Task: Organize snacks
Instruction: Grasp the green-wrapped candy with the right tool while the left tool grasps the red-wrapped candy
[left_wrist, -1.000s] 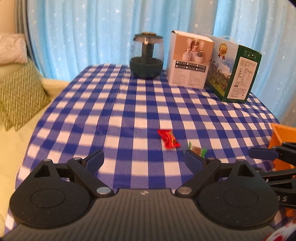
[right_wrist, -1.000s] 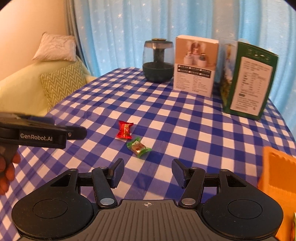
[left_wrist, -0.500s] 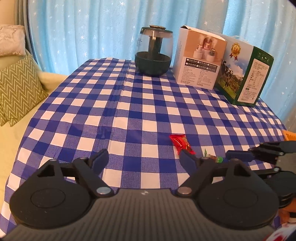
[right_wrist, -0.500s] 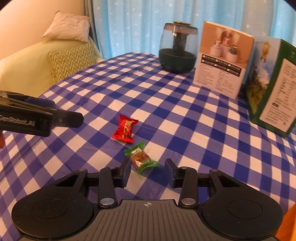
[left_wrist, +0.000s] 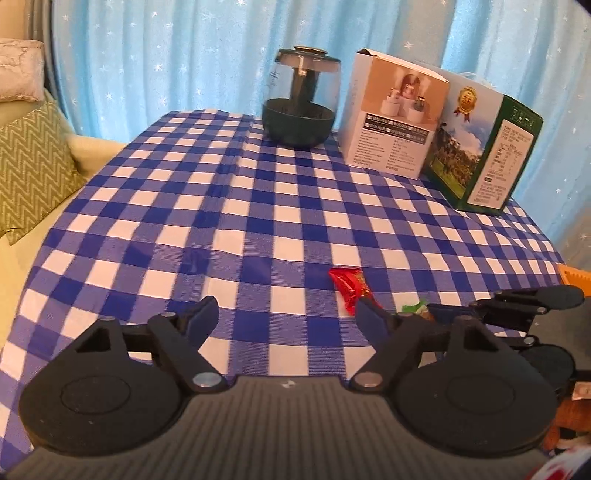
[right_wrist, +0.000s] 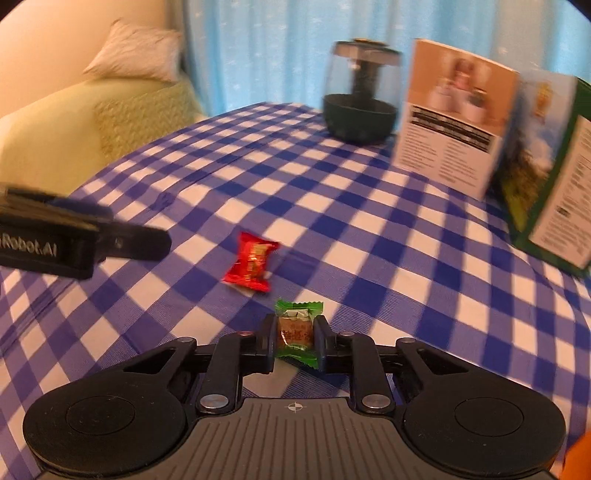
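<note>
The bench (left_wrist: 258, 229), draped in blue-and-white check, fills both views, its far edge lined by a green carton (left_wrist: 487, 155), a white box (left_wrist: 391, 122) and a dark glass-domed jar (left_wrist: 300, 107). A sliver of orange container (left_wrist: 574, 273) shows at the bench's right edge, likely the bin for the snacks. Plenty of bare cloth lies to the left and centre; the right side is tighter. The left gripper (left_wrist: 284, 314) hangs above the cloth with jaws spread wide, holding nothing. The right gripper (right_wrist: 294, 341) is clenched on the green candy (right_wrist: 296, 332), pinching its middle while it sits low at the cloth. The red candy (right_wrist: 252, 263) lies just beyond, apart from it. The risk here: the wrapper is slick and crinkly, so a shallow pinch could let the candy squirt out on the lift. A careless swing might also flick the red one, or the two grippers, working close together, could clip each other.
</note>
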